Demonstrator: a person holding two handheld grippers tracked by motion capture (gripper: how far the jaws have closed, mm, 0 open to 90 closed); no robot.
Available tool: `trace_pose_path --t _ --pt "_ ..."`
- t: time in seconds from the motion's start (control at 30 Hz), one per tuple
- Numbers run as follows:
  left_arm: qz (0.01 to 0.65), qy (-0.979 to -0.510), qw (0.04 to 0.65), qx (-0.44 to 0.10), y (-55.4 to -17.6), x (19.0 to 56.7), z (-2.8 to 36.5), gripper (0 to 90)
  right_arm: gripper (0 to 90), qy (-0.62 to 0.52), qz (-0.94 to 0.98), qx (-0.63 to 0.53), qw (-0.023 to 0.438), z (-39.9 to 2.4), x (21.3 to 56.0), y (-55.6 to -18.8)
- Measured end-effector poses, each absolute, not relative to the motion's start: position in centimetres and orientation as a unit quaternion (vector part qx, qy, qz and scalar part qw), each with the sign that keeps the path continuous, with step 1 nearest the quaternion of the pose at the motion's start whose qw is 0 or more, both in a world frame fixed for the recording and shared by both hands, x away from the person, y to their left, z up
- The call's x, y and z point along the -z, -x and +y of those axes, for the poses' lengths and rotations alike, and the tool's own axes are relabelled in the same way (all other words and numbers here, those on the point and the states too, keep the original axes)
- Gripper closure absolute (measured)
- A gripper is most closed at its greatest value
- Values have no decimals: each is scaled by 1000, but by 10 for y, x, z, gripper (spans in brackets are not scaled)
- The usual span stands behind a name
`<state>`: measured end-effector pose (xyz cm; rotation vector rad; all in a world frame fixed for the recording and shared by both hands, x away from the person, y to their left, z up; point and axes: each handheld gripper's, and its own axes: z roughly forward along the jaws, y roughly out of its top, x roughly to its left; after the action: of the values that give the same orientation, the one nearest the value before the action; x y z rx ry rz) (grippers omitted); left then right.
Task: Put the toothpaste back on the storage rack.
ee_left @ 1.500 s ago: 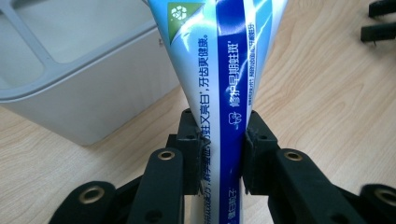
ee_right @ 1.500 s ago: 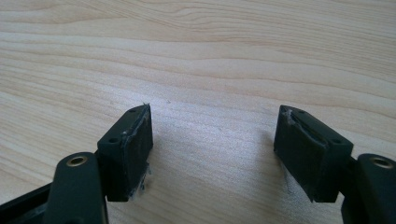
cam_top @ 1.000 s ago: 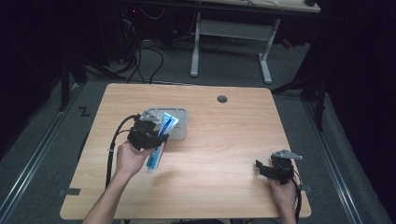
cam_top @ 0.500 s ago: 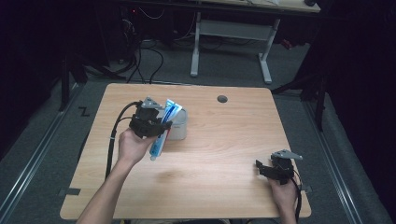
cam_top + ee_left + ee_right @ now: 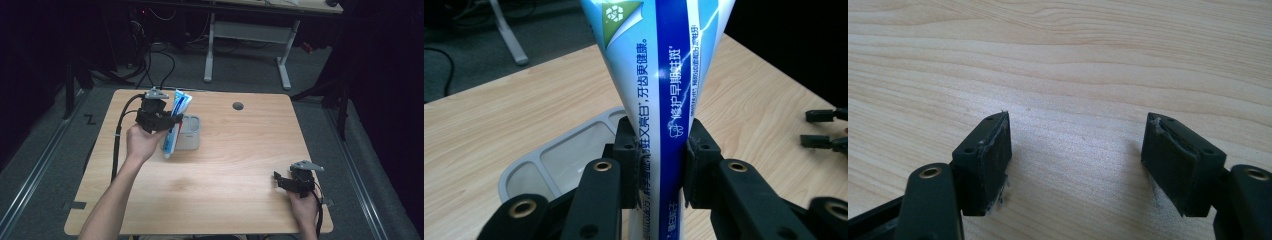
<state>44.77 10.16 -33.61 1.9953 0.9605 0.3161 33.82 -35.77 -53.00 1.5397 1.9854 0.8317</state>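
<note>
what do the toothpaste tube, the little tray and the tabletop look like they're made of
Toothpaste tube: glossy printed plastic or laminate, judging by the light streak on its blue band and the soft flattened shape where the left tongs pinch it.
Tray: pale grey, probably moulded plastic, with rounded compartments and a slight sheen.
Tabletop: light wood or wood-look laminate, matte, with grain lines; which one can't be told.

Glossy plastic toothpaste tube (image 5: 659, 85), matt grey plastic tray (image 5: 569, 155), smooth wood-grain table (image 5: 1058, 55).
</note>
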Motion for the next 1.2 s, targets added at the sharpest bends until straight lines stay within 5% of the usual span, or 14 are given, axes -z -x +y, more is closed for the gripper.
trace_pose_path --t 1.2 --pt "402 -753 488 -183 -487 325 95 734 285 -560 730 -305 245 -357 530 -338"
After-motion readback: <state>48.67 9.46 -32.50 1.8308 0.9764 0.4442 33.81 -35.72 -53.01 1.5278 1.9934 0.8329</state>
